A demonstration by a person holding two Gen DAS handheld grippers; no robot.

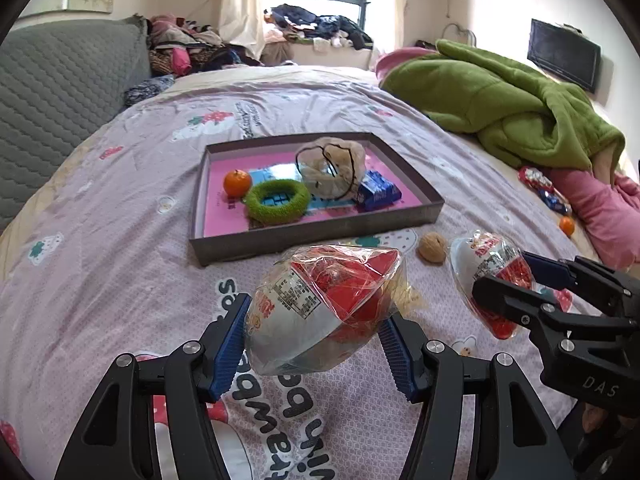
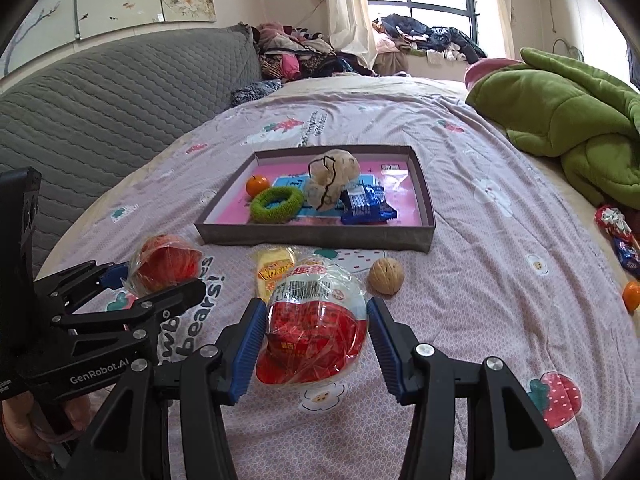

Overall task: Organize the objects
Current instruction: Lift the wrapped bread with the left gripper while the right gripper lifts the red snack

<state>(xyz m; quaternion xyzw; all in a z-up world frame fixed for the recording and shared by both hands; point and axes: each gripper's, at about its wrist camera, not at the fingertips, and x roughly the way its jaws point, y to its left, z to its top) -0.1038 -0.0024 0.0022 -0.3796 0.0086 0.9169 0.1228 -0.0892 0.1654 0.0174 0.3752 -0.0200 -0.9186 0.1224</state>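
Note:
My left gripper (image 1: 316, 320) is shut on a plastic-wrapped red-and-white toy egg (image 1: 320, 292), with a blue pad pressed on each side, held above the pink bedspread. My right gripper (image 2: 316, 316) is shut on a second wrapped egg (image 2: 312, 296) the same way. Each gripper also shows in the other view: the right gripper (image 1: 504, 276) with its egg (image 1: 480, 256), and the left gripper (image 2: 160, 280) with its egg (image 2: 164, 260). Beyond both lies a shallow grey tray (image 1: 312, 236) (image 2: 312, 238) with a pink floor. It holds an orange (image 1: 237, 182), a green ring (image 1: 277, 201), a beige pouch (image 1: 332, 168) and a blue packet (image 1: 378, 194).
A walnut (image 2: 386, 276) and a yellow snack packet (image 2: 276, 266) lie on the bedspread in front of the tray. A green blanket (image 2: 560, 112) is heaped at the right, with sweets (image 2: 612, 224) and a small orange (image 2: 631, 296) below it. A grey quilted headboard (image 2: 100, 120) stands at the left.

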